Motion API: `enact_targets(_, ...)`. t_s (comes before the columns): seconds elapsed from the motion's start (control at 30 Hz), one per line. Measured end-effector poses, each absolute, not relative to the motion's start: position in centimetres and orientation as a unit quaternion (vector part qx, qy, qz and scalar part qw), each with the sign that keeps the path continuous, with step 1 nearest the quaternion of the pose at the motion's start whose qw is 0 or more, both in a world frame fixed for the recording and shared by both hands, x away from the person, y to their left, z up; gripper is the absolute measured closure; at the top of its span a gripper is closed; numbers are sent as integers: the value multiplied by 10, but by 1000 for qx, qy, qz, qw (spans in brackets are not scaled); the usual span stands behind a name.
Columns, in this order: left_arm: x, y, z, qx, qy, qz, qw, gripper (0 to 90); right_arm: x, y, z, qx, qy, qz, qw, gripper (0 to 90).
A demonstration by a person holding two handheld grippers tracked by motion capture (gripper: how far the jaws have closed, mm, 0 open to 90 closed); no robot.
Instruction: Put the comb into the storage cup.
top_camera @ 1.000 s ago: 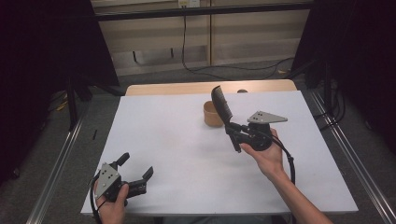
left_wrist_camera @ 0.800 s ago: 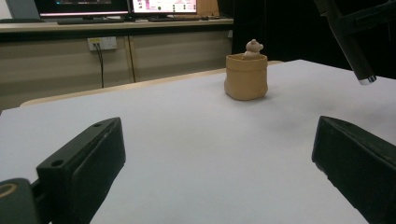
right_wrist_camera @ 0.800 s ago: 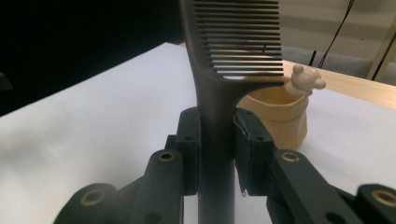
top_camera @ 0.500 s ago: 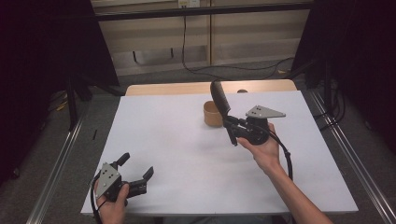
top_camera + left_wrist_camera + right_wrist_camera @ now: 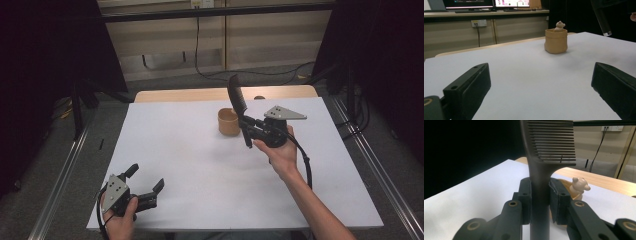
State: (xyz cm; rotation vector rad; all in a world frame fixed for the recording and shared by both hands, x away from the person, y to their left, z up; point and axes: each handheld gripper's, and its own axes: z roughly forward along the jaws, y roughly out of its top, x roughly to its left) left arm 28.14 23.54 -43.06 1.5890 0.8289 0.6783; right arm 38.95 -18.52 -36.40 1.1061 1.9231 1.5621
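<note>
- The right hand-held gripper holds a black comb upright above the white desk, just beside a small tan cup at the far middle of the surface.
- In the right gripper view the two jaws are pressed against the comb's handle from either side, pinching it firmly; the toothed end rises above them, teeth pointing to the right of that view.
- A little pale bear figure peeks over the cup's rim, behind the clamped handle.
- The step in hand appears to be carrying the comb to the cup, most likely to stand it inside; the comb hangs near the cup but not over its mouth.
- The next move would call for shifting the comb over the opening, keeping it roughly vertical, and lowering the handle end in beside the bear without tipping the light cup.
- The left hand-held gripper rests low at the near left corner of the desk, well apart from the cup. Its jaws are spread wide, with nothing between them but bare desk in the left gripper view.
- The person's right forearm reaches in from the near right edge, the cable trailing back along the wrist.
</note>
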Motion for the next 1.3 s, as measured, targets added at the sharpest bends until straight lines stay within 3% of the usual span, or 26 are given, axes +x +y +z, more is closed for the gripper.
enact_targets(1.3, 284, 235, -431, 675, 356, 296, 575, 25, 429, -174, -344, 384, 664, 599, 230, 731)
